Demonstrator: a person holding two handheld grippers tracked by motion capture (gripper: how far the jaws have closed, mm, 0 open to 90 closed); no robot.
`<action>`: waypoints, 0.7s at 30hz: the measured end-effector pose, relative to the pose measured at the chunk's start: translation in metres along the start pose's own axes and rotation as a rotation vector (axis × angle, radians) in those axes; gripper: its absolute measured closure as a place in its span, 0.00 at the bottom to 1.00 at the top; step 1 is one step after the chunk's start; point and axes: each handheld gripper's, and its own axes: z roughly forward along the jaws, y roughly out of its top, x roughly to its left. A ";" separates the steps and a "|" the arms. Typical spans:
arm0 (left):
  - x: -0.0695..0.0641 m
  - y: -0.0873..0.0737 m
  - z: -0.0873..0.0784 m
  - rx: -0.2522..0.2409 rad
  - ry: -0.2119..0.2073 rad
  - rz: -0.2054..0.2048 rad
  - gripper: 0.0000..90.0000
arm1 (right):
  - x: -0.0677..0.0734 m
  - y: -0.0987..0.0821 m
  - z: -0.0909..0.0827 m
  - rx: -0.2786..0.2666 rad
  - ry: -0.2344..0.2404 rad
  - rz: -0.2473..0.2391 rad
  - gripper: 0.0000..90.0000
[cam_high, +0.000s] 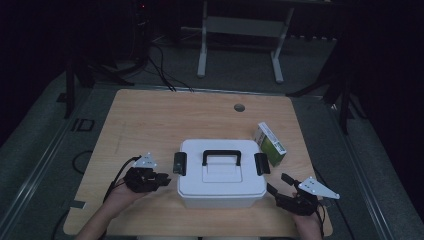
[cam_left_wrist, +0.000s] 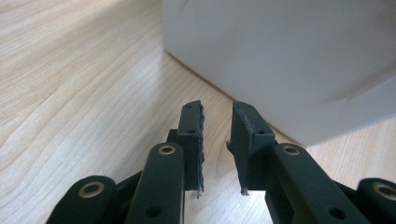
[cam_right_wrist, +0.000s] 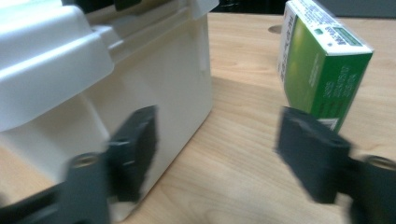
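A white lidded box (cam_high: 222, 172) with a black handle (cam_high: 221, 156) and a black latch (cam_high: 180, 163) at each end stands near the front of the wooden table (cam_high: 150, 115). My left gripper (cam_high: 165, 178) lies just left of the box, pointing at it. In the left gripper view the left gripper (cam_left_wrist: 218, 109) shows a narrow gap with nothing in it, close to the box wall (cam_left_wrist: 289, 60). My right gripper (cam_high: 278, 183) is at the box's front right corner. In the right gripper view the right gripper (cam_right_wrist: 217, 121) stands wide open and empty, between the box (cam_right_wrist: 93, 70) and a green carton (cam_right_wrist: 322, 60).
The green carton (cam_high: 270, 144) stands upright just behind the box's right end. A round cable hole (cam_high: 239, 107) sits near the table's far edge. Beyond the table a white frame stand (cam_high: 240, 30) and cables lie on the dark floor.
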 end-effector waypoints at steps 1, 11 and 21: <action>0.001 0.001 -0.001 0.013 0.009 0.002 0.82 | 0.000 -0.001 0.000 0.000 -0.005 -0.007 0.18; 0.008 0.003 -0.002 0.117 0.025 0.016 0.80 | -0.011 -0.006 -0.002 0.005 0.009 -0.030 0.15; 0.011 0.007 -0.006 0.225 0.027 0.053 0.71 | -0.015 -0.012 -0.002 0.036 0.047 -0.030 0.15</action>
